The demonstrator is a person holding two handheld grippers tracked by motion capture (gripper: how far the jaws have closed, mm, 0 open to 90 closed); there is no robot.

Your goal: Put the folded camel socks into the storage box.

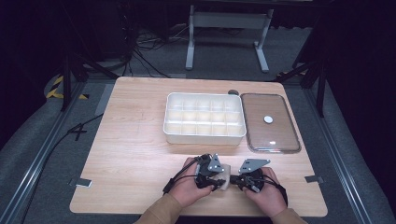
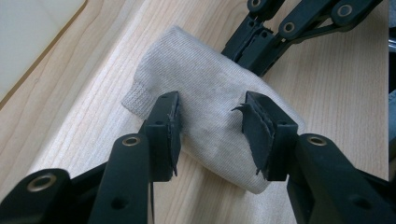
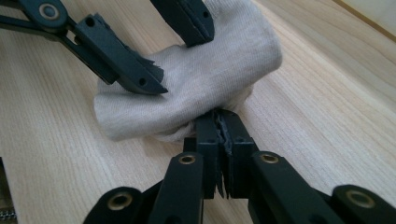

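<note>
A beige knitted sock (image 1: 226, 176), rolled into a short bundle, lies on the wooden table near its front edge. In the left gripper view the sock (image 2: 210, 88) sits between the jaws of my left gripper (image 2: 210, 114), which stand open on either side of its middle. My right gripper (image 3: 219, 119) is shut on the near edge of the sock (image 3: 215, 70). In the high view my left gripper (image 1: 215, 179) and right gripper (image 1: 237, 180) face each other across the bundle, each held in a hand.
A white box (image 1: 204, 137) divided into several compartments stands at the table's middle. Its clear lid (image 1: 261, 137) lies flat to the right, with a small white disc (image 1: 268, 119) on it. Bare wood (image 1: 135, 149) stretches to the left of the hands.
</note>
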